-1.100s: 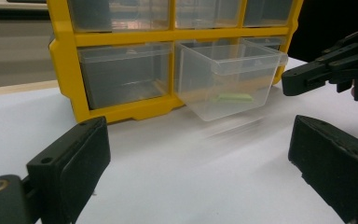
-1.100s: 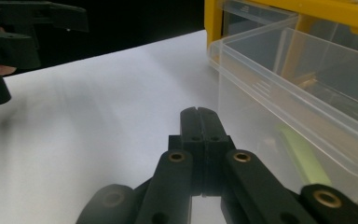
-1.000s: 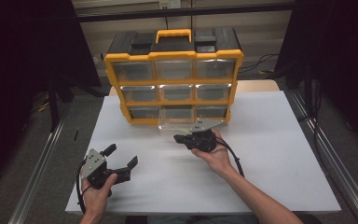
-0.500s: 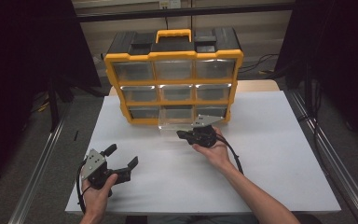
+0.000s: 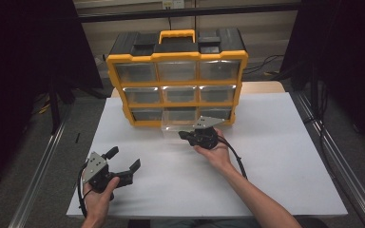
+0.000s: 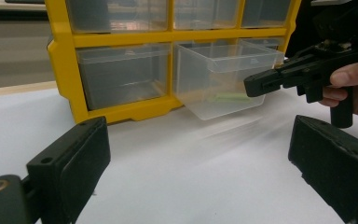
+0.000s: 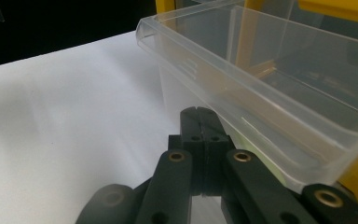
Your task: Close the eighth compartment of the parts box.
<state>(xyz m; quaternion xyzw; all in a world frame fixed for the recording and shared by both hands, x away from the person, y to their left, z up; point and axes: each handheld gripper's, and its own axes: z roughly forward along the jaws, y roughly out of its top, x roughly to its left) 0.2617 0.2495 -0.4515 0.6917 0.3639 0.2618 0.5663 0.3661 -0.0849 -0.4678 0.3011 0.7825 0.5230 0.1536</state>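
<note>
Left gripper rests near the table's front edge with jaws spread, empty; farther in, right gripper has jaws pressed together against the clear drawer, half pulled from the yellow organizer's bottom row.

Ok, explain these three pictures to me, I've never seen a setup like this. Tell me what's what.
A person sits at a white table and holds a hand tool with two black jaws in each hand. The high view looks down from above: the left gripper rests open near the table's front, and the right gripper, jaws shut with nothing between them, is at a clear plastic drawer pulled out of the bottom row of a yellow drawer organizer. The other two pictures come from cameras on each gripper, looking along its jaws. Something thin and green lies inside that drawer.
</note>
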